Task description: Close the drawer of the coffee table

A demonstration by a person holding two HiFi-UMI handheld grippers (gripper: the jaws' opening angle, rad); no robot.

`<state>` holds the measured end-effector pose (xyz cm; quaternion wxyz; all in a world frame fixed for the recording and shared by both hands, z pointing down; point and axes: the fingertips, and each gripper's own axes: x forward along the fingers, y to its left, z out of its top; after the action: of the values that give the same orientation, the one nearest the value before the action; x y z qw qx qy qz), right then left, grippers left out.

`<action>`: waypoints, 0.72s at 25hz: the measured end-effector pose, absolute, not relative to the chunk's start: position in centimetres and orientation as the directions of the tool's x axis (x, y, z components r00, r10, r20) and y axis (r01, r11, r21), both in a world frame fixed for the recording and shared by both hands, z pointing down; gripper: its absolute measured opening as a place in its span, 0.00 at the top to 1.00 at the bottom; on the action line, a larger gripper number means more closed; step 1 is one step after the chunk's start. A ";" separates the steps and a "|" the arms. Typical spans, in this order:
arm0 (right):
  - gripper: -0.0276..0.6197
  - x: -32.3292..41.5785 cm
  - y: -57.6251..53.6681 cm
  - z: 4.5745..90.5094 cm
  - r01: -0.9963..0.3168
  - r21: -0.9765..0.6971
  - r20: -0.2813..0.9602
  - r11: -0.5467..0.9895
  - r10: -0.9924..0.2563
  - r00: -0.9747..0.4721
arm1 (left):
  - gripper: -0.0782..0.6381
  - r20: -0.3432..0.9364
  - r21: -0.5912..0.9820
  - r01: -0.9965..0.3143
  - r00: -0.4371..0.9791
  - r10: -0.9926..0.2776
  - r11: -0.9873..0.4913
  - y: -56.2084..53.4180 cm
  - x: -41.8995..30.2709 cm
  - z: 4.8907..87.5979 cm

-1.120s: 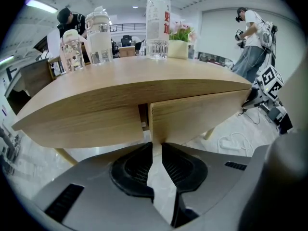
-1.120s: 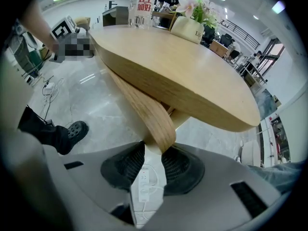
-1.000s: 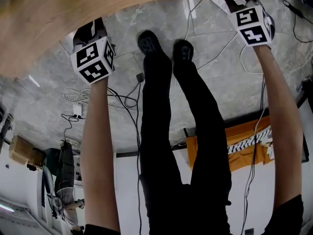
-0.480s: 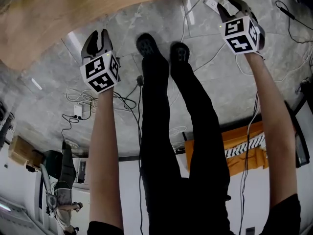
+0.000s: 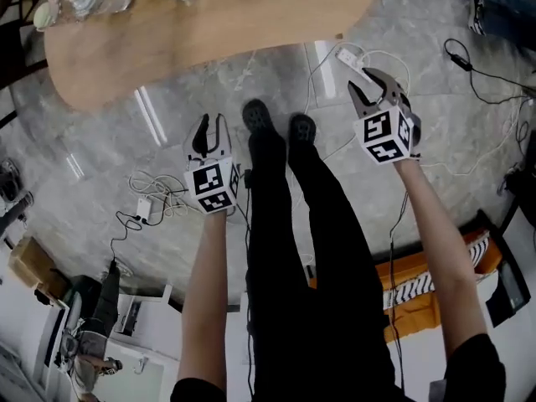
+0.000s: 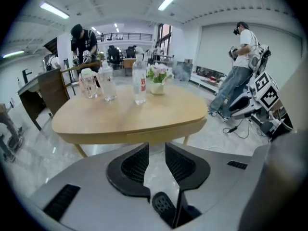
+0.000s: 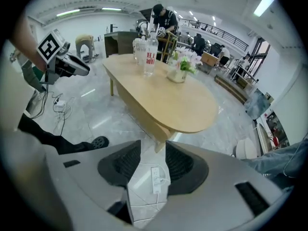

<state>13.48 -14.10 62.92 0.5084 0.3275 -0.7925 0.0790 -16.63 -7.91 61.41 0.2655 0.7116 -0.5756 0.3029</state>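
Drawer front (image 6: 156,133) sits flush in the edge of the coffee table (image 5: 234,15), ahead of both grippers and well apart from them. The left gripper (image 5: 211,124) has its jaws a little apart and empty. The right gripper (image 5: 364,80) is opening its jaws, with nothing between them.

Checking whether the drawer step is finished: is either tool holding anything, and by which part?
Nothing is held. The left tool and the right tool, its jaws opening, have nothing between their jaws, both clear of the coffee table.
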 end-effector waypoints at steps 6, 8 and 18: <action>0.72 11.8 -10.5 53.7 -0.647 0.152 0.807 0.747 -0.471 -0.355 | 0.73 0.630 0.009 -0.989 0.121 -0.767 -0.148 -4.3 -15.1 49.6; 0.72 10.8 -9.5 50.7 -0.654 0.138 0.784 0.744 -0.485 -0.387 | 0.72 0.602 0.012 -0.992 0.109 -0.791 -0.128 -3.3 -15.2 46.3; 0.69 6.5 -2.2 35.3 -0.750 0.053 0.614 0.660 -0.614 -0.496 | 0.71 0.487 0.057 -0.978 0.201 -0.850 -0.199 4.5 -15.4 32.4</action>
<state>6.54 -2.23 35.31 0.3066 0.3973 -0.8578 0.1110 -15.38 4.55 32.38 0.1810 0.7536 -0.6064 0.1777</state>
